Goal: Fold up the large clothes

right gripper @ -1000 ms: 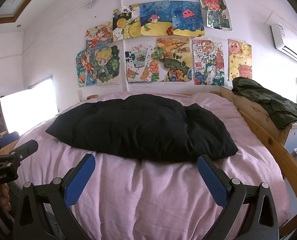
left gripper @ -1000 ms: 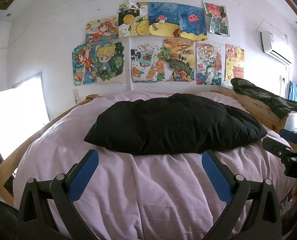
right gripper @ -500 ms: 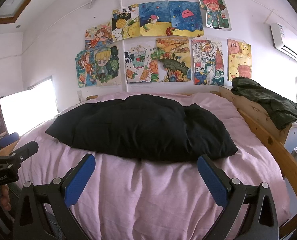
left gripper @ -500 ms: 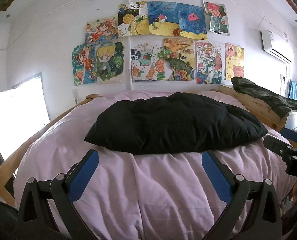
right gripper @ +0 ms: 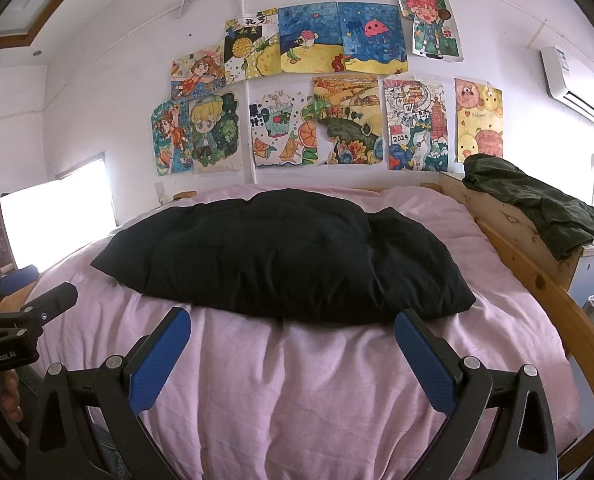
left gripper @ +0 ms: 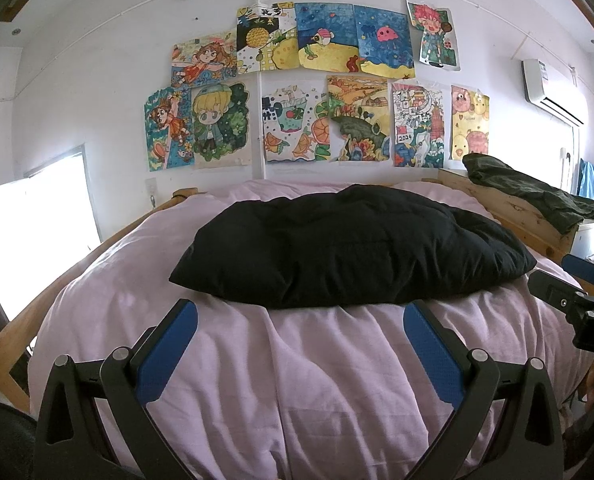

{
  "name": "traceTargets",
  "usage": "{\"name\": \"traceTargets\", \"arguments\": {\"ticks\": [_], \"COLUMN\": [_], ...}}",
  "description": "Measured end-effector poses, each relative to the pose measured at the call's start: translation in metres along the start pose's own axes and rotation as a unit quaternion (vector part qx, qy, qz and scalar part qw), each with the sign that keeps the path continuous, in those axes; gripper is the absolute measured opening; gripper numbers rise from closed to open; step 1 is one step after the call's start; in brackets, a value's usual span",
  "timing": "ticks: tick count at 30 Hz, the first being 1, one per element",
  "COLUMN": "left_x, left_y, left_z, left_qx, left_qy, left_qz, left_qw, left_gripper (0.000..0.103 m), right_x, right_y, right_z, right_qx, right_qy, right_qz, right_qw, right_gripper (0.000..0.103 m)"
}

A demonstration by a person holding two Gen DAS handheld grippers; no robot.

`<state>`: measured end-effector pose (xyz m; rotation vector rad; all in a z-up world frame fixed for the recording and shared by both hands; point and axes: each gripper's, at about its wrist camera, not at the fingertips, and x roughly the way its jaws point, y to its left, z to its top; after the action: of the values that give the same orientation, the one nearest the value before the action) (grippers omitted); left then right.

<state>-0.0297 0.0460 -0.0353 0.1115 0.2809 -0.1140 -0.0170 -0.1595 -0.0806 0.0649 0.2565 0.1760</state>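
Both my left fingers [left gripper: 300,344] and right fingers [right gripper: 293,344] hang spread wide and empty over the bed's [left gripper: 337,380] near edge. Nothing has shifted this past second; the black garment [left gripper: 349,248] lies bundled mid-bed, possibly folded already.

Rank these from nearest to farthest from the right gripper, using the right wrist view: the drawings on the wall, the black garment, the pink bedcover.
1. Pink bedcover: directly below and ahead of the right gripper.
2. Black garment: mid-bed, beyond the fingers.
3. Drawings: on the far wall behind the bed.
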Motion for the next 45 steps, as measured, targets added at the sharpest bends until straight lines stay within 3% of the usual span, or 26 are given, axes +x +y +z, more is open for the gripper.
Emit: {"name": "traceTargets", "arguments": {"ticks": [45], "left_x": [0.0001], "left_y": [0.0062], "left_z": [0.0002], "left_qx": [0.002], "left_qy": [0.0], "left_qz": [-0.001], "left_qw": [1.0], "left_gripper": [0.101], "right_x": [0.0001], "right_y": [-0.0013], "right_z": [-0.0013], "right_qx": [0.001], "right_qy": [-0.002], "right_qz": [0.0], "right_qw": [1.0], "right_gripper": [0.103]}}
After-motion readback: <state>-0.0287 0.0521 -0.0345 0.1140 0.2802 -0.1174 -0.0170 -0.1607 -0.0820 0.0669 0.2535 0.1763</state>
